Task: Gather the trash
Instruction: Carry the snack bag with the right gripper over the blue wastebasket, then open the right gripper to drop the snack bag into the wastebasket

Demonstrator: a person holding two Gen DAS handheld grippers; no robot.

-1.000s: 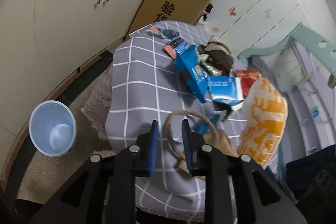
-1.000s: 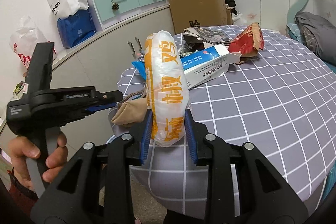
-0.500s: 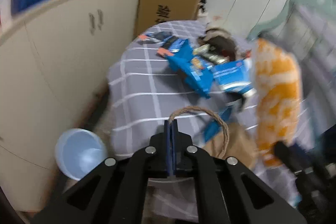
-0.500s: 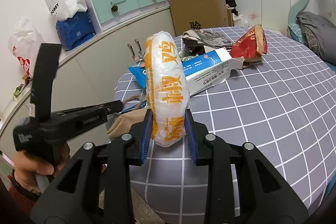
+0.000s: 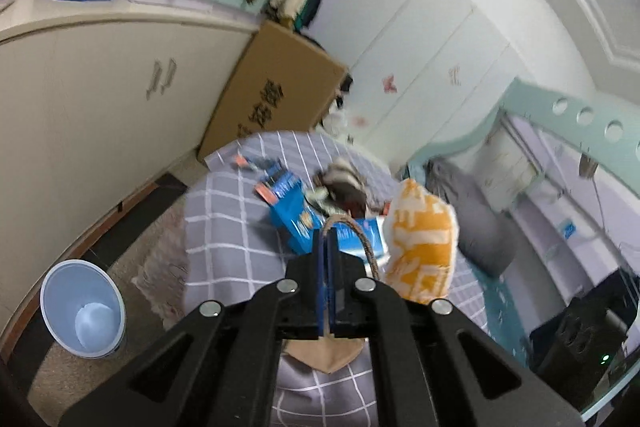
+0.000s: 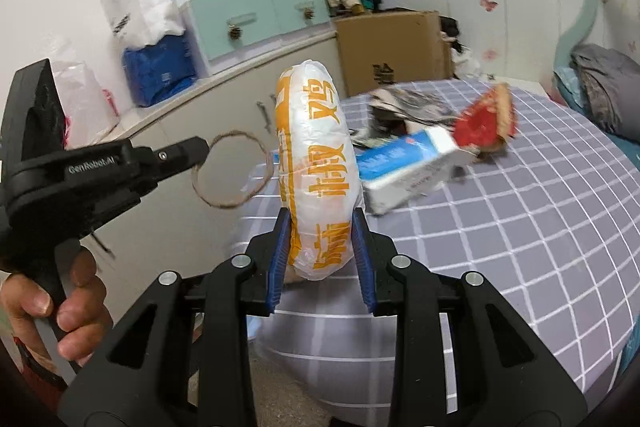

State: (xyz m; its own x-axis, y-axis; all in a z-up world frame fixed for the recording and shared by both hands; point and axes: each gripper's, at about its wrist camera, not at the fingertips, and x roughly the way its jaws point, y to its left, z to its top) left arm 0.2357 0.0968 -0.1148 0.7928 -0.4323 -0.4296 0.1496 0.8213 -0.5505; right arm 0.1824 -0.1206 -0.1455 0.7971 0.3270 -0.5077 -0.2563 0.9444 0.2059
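Left gripper (image 5: 327, 239) risen, clamping twine handle (image 6: 230, 169), bin (image 5: 82, 309) only left view.

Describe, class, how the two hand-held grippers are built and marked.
Both are matte black plastic. The right hand-held gripper has triangular cut-outs, silver pivot screws and blue pads. The left hand-held gripper matches it; the right wrist view shows a pistol-style grip and white "GenRobot.AI" lettering. No cables or sleeves show.

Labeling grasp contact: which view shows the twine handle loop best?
Right wrist view: the twine handle loop shows whole, hanging clear from the left gripper, shut on it. Left wrist view shows only an arc of it curving past the closed fingers, with the brown paper bag below.
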